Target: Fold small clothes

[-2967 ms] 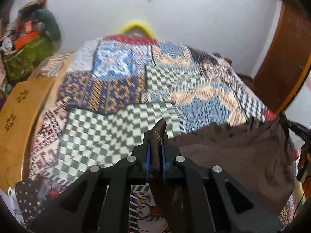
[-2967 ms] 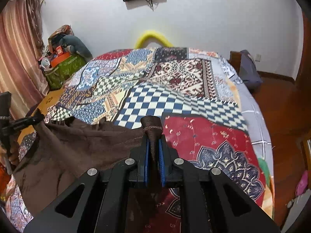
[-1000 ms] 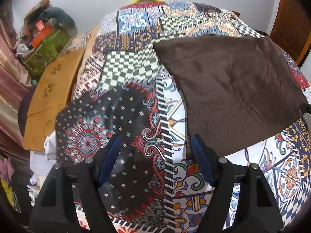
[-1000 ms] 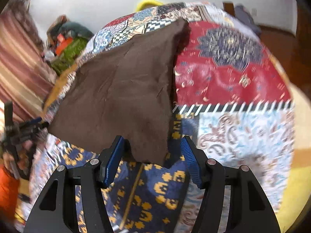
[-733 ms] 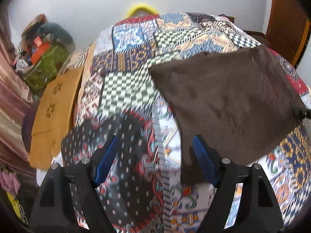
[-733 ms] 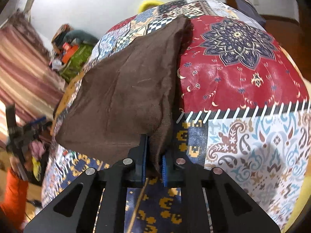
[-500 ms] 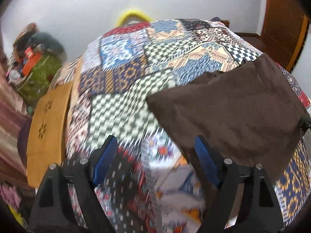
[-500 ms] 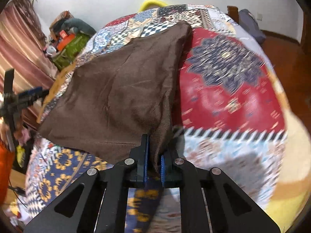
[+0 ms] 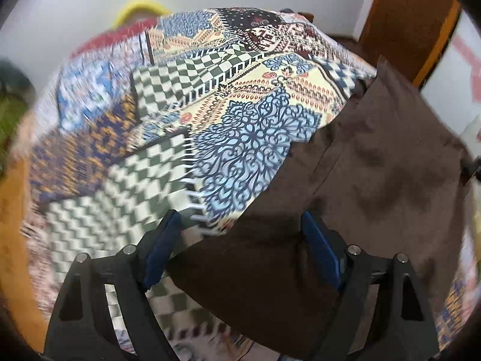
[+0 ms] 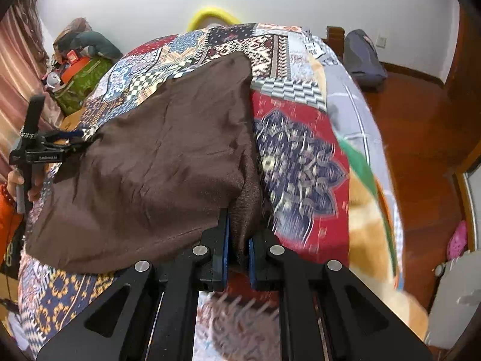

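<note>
Bed w/ a patchwork quilt [image 10: 300, 138] takes up most of the room, white wall behind, wood floor [image 10: 421, 120] open on the right, clutter pile [image 10: 81, 69] off the left side. Brown cloth [image 10: 168, 156] lies spread across the quilt, far corner up near the middle of the bed, near hem hanging toward the foot edge. Right hand-held gripper [image 10: 237, 252] is clamped on the cloth's near right corner, fabric bunched between the blue pads. Left hand-held gripper [image 9: 240, 249] has its fingers spread wide, cloth's near left part lying between them, not pinched. Left view is blurry tbh. Plenty of bare quilt beyond the cloth.
</note>
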{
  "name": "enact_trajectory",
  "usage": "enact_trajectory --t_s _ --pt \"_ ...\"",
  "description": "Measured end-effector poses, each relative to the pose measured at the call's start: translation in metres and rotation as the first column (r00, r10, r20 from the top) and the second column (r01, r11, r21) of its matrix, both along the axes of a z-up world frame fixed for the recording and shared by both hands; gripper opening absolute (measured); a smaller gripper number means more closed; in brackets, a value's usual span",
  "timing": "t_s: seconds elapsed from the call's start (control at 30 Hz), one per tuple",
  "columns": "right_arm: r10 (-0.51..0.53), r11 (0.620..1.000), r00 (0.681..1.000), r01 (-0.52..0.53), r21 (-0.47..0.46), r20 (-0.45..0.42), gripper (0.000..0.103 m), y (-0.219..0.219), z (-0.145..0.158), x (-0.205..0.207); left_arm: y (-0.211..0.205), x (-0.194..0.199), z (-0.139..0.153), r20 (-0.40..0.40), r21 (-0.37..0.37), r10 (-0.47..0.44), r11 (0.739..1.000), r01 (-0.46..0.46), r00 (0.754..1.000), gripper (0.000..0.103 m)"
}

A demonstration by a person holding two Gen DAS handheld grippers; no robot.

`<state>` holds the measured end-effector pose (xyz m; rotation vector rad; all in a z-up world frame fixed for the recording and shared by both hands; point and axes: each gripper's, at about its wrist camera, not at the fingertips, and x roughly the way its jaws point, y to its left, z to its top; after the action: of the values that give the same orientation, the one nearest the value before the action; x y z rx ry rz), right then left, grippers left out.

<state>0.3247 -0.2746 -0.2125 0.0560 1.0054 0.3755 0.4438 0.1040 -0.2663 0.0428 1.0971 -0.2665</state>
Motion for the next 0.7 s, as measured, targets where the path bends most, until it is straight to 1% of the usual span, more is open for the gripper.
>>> enact_trajectory --t_s 0.03,0.07,0.1,0.17,0.2,0.23,0.3,0.33,0.37,0.43,0.53,0.63,0.7 --pt "-0.004 1.000 1.000 0.004 -0.006 0.006 0.009 0.000 0.001 0.003 0.004 0.001 -0.001 -0.004 -0.057 0.005 0.998 -0.005 1.000 0.070" --pt "-0.009 1.000 1.000 0.009 -0.012 0.015 0.009 0.001 0.002 0.006 0.004 -0.001 0.000 0.002 -0.081 0.010 0.997 -0.010 1.000 0.063" --pt "-0.011 1.000 1.000 0.011 -0.014 0.019 0.009 0.001 0.003 0.009 0.005 -0.004 0.000 0.017 -0.086 0.012 0.996 -0.011 1.000 0.058" --pt "-0.020 1.000 0.999 0.020 -0.010 0.025 0.013 0.001 0.005 0.013 0.002 -0.012 0.002 0.039 -0.071 -0.003 0.997 0.006 0.999 0.032" --pt "-0.031 0.999 0.999 0.032 -0.012 0.028 0.013 0.002 0.006 0.014 0.001 -0.016 0.003 0.038 -0.060 -0.007 0.998 0.009 0.999 0.025" --pt "-0.038 0.999 0.999 0.039 -0.009 0.032 0.014 0.001 0.007 0.014 0.000 -0.020 0.005 0.030 -0.055 -0.003 0.998 0.005 1.000 0.016" --pt "-0.055 0.998 0.998 0.055 -0.005 0.042 0.028 0.001 0.009 0.011 0.001 -0.028 0.007 0.018 -0.027 0.009 1.000 -0.009 1.000 0.013" --pt "-0.062 0.998 0.997 0.062 -0.011 0.053 0.041 0.002 0.012 0.006 0.000 -0.034 0.007 0.016 0.000 0.015 1.000 -0.015 1.000 0.013" --pt "-0.061 0.998 0.996 0.062 -0.013 0.065 0.049 0.002 0.014 0.004 0.000 -0.042 0.007 0.013 0.032 0.024 0.999 -0.024 1.000 0.012" --pt "-0.049 0.999 0.995 0.050 -0.015 0.084 0.049 0.004 0.018 -0.005 0.005 -0.060 0.008 0.014 0.077 0.057 0.995 -0.058 0.998 0.012" --pt "-0.021 1.000 0.997 0.021 0.010 0.074 0.049 0.009 0.021 -0.020 0.019 -0.086 0.005 -0.037 0.080 0.127 0.989 -0.124 0.991 0.012" --pt "0.001 1.000 0.998 -0.003 0.027 0.063 0.049 0.015 0.020 -0.033 0.024 -0.120 0.001 -0.085 0.098 0.168 0.982 -0.159 0.982 0.011" --pt "0.025 0.999 0.999 -0.026 0.039 0.046 0.049 0.021 0.019 -0.045 0.023 -0.144 0.002 -0.103 0.105 0.183 0.980 -0.172 0.978 0.011"
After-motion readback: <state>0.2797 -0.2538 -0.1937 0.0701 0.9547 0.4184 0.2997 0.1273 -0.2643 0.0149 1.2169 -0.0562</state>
